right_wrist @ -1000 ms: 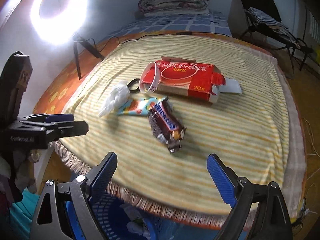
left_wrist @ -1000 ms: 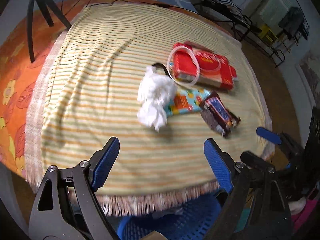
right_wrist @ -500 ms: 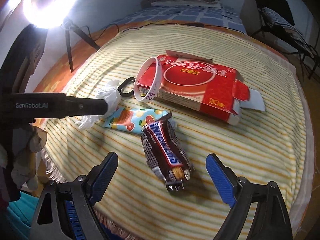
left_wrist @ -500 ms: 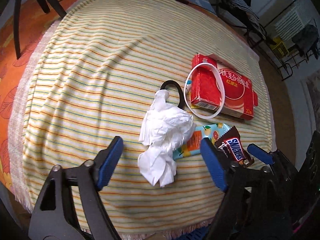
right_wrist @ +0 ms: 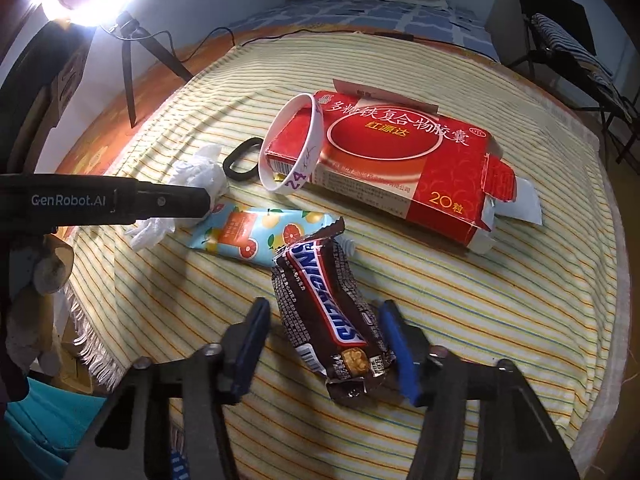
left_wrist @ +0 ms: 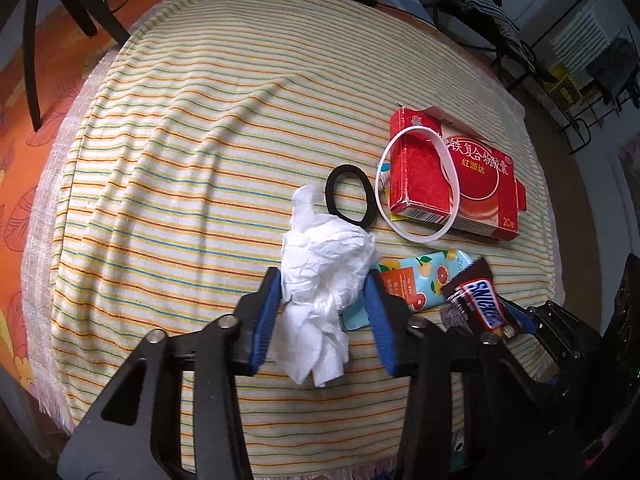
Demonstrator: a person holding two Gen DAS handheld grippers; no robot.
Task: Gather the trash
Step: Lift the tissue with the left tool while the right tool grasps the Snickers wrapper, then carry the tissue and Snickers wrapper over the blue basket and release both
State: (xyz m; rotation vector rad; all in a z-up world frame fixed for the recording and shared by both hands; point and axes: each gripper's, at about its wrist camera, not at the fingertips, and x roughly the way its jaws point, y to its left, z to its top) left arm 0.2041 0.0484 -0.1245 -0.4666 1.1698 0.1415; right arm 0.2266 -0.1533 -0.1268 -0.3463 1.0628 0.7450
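Left claw closing around soft, crushable tissue wad; right claw closing astride light, crinkly Snickers wrapper, best pinched mid-length.

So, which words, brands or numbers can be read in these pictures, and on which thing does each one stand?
"SNICKERS": brown candy wrapper.
"20": red carton, lower corner; its big Chinese title shows, the small print is too blurred.
"24": white wristband; the rest is scribble.
"GenRobot.AI": left gripper, on its side.
Fruit-print pouch: text too small.

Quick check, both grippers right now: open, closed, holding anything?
Left gripper: jaws closing, pads pressing the crumpled white tissue.
Right gripper: jaws closing around the Snickers wrapper, left pad not yet touching.
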